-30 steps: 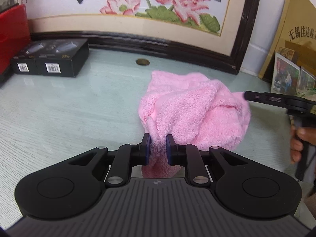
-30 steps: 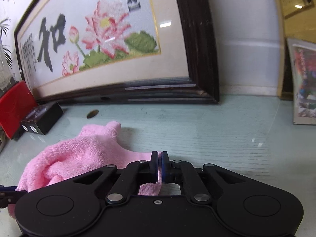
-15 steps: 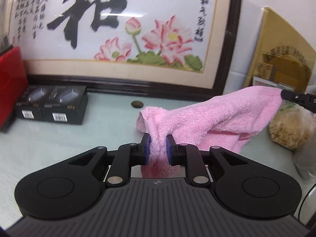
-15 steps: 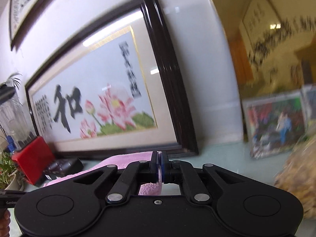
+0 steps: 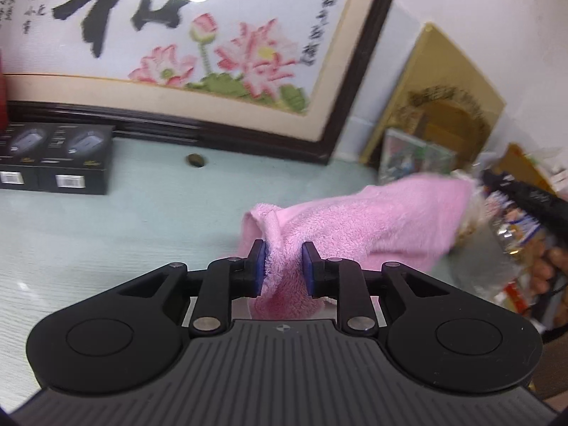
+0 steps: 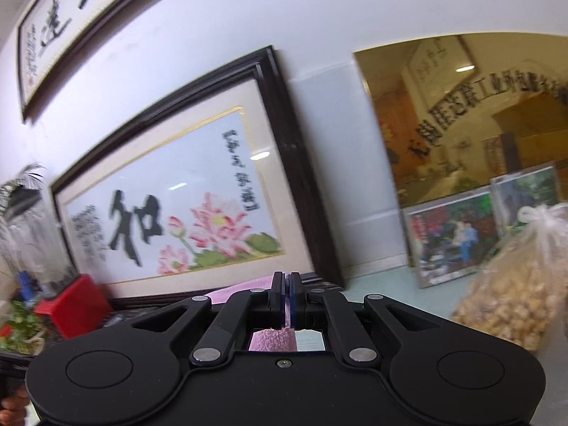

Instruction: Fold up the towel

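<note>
Both grippers, left gripper (image 5: pixel 280 265) and right gripper (image 6: pixel 285 296), clamp the pink towel (image 5: pixel 358 227) aloft, mid-spread; next, lay it flat on the table (image 5: pixel 106 234).

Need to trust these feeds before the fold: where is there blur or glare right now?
Left wrist view: framed lotus picture motion-smeared with a lamp streak on its glass; pink towel fairly sharp. Right wrist view: edges smeared, fisheye bends the walls, ceiling lights reflect in the gold plaque.
</note>
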